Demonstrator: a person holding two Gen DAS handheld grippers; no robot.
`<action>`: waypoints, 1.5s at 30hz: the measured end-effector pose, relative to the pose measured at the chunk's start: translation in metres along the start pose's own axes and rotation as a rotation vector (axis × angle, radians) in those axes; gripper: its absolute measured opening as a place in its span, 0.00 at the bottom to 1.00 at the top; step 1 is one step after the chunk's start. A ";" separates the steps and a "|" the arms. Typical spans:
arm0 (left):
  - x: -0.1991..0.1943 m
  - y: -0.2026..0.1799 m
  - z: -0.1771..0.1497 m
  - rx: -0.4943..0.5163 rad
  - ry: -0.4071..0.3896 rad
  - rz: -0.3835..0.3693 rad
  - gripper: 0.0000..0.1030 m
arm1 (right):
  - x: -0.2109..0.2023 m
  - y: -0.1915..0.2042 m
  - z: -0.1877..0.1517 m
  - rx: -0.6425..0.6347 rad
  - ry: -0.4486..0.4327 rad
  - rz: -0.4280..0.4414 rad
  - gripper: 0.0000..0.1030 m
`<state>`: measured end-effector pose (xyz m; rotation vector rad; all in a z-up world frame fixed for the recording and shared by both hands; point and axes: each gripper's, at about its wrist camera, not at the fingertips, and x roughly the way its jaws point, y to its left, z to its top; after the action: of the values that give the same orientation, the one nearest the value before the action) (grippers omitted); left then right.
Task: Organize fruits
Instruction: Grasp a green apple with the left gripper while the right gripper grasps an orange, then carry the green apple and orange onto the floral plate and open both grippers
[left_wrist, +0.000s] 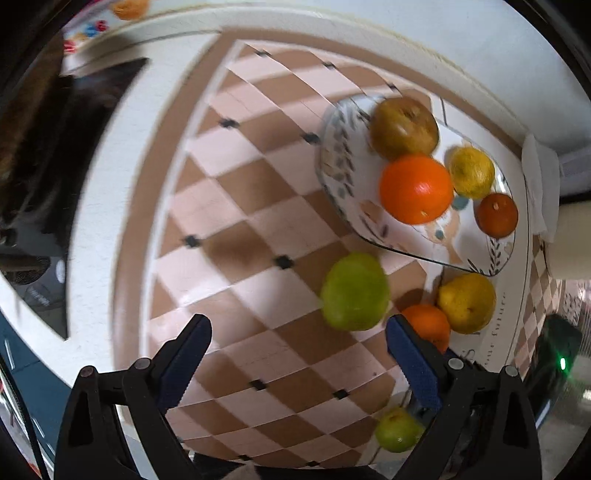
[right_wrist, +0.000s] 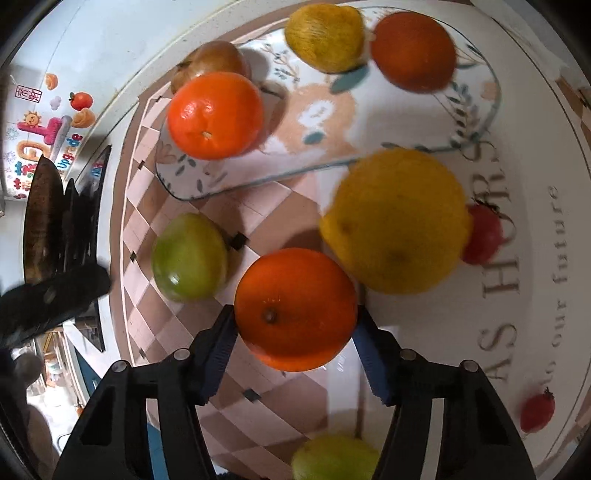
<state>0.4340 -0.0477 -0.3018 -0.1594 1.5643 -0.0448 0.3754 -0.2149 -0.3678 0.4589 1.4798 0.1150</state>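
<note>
Gripping orange (right_wrist: 295, 308), right tongs (right_wrist: 295, 325) point forward; left tongs (left_wrist: 297, 345) wide open, empty.

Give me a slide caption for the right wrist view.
Right hand-held gripper closes on an orange beside a lemon, tray beyond.
</note>
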 end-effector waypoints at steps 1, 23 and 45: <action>0.007 -0.005 0.003 0.009 0.023 -0.011 0.94 | -0.002 -0.003 -0.002 -0.006 0.001 -0.007 0.63; 0.052 -0.057 -0.021 0.190 0.068 0.006 0.50 | -0.015 -0.037 -0.018 -0.017 -0.005 -0.060 0.64; -0.027 -0.149 0.035 0.287 0.008 -0.187 0.50 | -0.118 -0.077 0.043 0.074 -0.225 0.078 0.63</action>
<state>0.4795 -0.1893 -0.2553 -0.0783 1.5291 -0.4143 0.3899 -0.3356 -0.2853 0.5708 1.2492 0.0680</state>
